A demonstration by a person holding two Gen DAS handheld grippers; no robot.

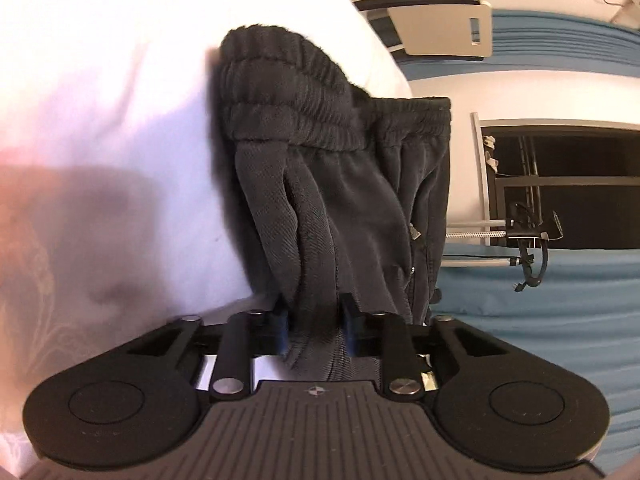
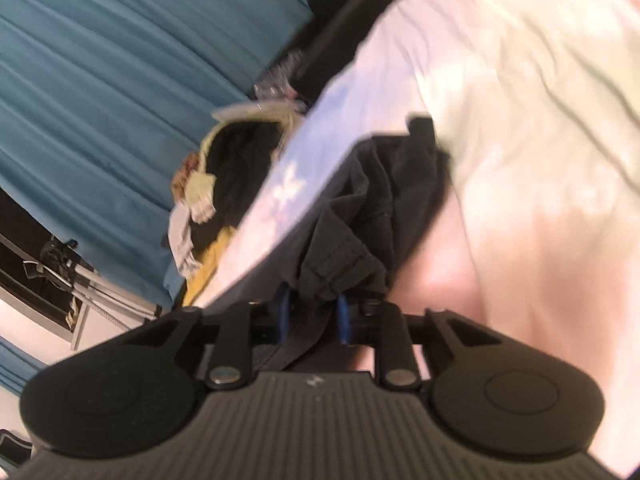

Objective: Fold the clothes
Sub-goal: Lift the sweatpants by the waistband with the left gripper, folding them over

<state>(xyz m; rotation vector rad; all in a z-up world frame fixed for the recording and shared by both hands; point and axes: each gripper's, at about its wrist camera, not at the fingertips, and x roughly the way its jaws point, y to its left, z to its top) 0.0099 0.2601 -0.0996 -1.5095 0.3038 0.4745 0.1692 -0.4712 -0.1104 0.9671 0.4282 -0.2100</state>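
Note:
A pair of black pants (image 1: 340,184) with a ribbed elastic waistband lies bunched on the white bedding (image 1: 112,112). My left gripper (image 1: 316,320) is shut on a thick fold of this black cloth, which runs back between the jaws toward the camera. In the right wrist view another bunched part of the black pants (image 2: 372,216) rests on the pale bed sheet (image 2: 520,120), and my right gripper (image 2: 312,316) is shut on it, with cloth pinched between the blue pads. The fingertips of both grippers are buried in fabric.
Blue curtains (image 2: 100,80) hang beyond the bed edge. A heap of other clothes (image 2: 224,184), black, yellow and grey, lies beside the bed. A beige chair (image 1: 440,28) and a dark cabinet opening with cables (image 1: 560,192) stand to the right of the left gripper.

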